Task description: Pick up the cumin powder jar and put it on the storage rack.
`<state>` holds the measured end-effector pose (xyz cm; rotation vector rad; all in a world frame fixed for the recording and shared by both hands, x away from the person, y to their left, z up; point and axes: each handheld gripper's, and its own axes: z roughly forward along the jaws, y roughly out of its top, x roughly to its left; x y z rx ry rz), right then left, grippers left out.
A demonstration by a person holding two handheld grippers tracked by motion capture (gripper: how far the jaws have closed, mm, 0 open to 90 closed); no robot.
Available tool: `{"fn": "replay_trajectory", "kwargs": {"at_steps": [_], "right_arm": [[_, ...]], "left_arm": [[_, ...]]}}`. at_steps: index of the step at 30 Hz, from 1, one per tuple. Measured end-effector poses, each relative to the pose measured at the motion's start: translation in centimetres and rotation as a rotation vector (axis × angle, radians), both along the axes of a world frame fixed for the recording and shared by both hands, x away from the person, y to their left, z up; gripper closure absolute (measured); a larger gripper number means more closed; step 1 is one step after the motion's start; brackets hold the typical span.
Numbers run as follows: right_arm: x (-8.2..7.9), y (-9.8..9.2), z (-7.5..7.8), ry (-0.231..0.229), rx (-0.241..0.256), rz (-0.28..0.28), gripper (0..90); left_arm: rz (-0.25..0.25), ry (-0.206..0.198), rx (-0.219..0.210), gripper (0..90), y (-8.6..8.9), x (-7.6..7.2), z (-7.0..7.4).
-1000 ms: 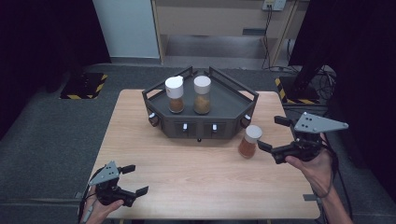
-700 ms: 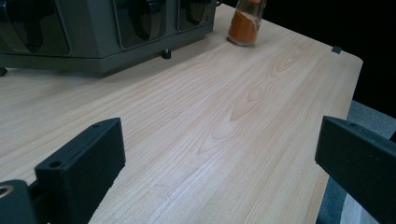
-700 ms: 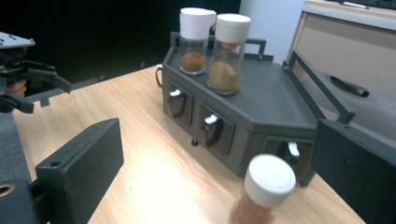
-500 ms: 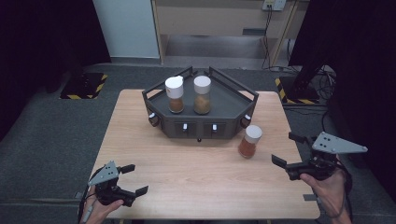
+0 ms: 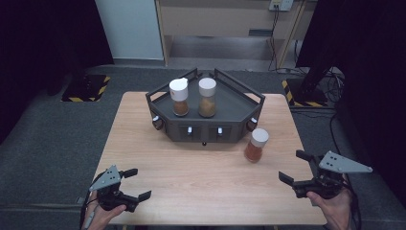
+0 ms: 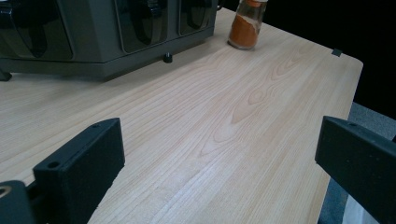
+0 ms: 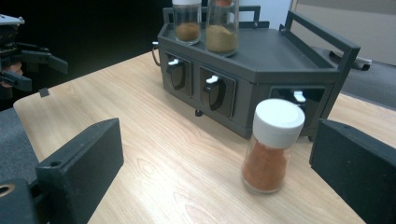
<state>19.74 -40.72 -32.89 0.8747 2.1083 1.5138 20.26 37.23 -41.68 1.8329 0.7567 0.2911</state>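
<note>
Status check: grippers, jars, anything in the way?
Left gripper open, empty, near table edge. Right gripper open, empty, short of orange jar standing on table. Two jars on rack. Nothing between right gripper and orange jar.

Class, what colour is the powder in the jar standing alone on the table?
Orange-red, under a white cap; the lone jar shows best in the right gripper view.

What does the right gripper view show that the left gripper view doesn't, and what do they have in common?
Right gripper view alone: two spice jars standing on top of the dark rack, the rack's side rail, and the left gripper across the table, jaws apart. Left gripper view alone: the table's far corner with a small dark tab. Shared: the wooden table, the rack's front panels, and the orange spice jar standing on the table.
</note>
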Motion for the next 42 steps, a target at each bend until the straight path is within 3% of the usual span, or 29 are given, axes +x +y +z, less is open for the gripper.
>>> {"fn": "replay_trajectory", "kwargs": {"at_steps": [4,16,30,33,42], "right_arm": [[-0.4,0.2,-0.7,0.010,-0.019,-0.009,3.4],[-0.6,0.0,-3.0,0.070,-0.006,-0.013,3.2],[-1.1,0.4,-4.8,0.084,-0.010,-0.022,3.3],[-1.1,0.7,-5.1,0.079,-0.029,-0.026,3.6],[-0.4,1.2,-5.8,0.101,-0.040,-0.008,3.9]], "left_arm": [[0.004,-0.008,-0.006,0.1,0.1,-0.1,0.0],[0.008,-0.017,-0.012,0.2,0.2,-0.3,-0.1],[0.004,-0.024,-0.017,0.3,0.3,-0.3,-0.1],[0.000,-0.024,-0.015,0.3,0.2,-0.3,-0.1],[-0.010,-0.023,-0.014,0.4,0.2,-0.1,-0.1]]}}
